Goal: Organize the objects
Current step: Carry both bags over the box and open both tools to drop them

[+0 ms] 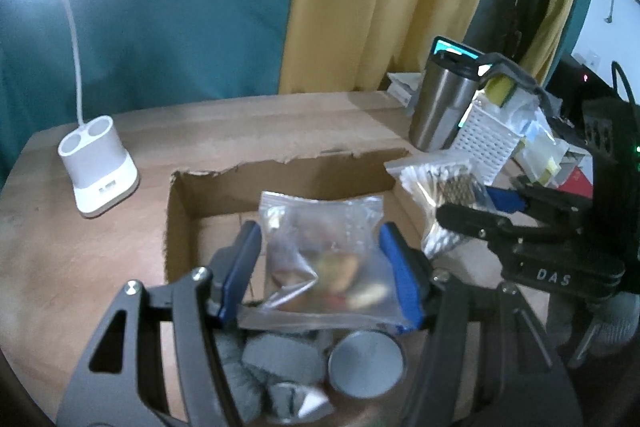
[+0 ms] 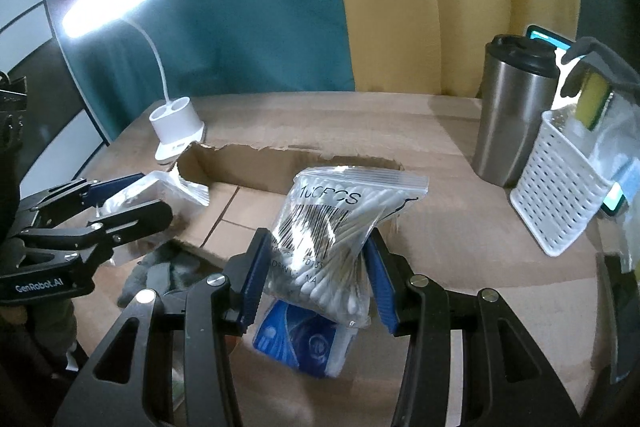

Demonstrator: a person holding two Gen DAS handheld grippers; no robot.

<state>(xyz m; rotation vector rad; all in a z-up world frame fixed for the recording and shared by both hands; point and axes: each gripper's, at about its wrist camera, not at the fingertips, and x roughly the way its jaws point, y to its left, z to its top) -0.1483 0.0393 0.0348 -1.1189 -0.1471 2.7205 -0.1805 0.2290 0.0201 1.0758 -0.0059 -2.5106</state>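
Note:
My left gripper [image 1: 320, 267] is shut on a clear zip bag of small coloured bits [image 1: 332, 259], held above the open cardboard box [image 1: 280, 179]. The right gripper [image 2: 316, 271] is shut on a clear zip bag of cotton swabs [image 2: 336, 239], held over the box's right edge [image 2: 400, 163]. In the left wrist view the right gripper [image 1: 472, 203] and its swab bag [image 1: 436, 187] show at the right. In the right wrist view the left gripper [image 2: 120, 199] with its bag [image 2: 160, 191] shows at the left.
A white lamp base [image 1: 98, 171] stands at the back left, its lit head [image 2: 108, 1] above. A steel tumbler [image 2: 516, 115] and a white perforated basket [image 2: 560, 191] stand at the right. A blue packet [image 2: 304, 343] and grey items [image 1: 280, 359] lie near the front.

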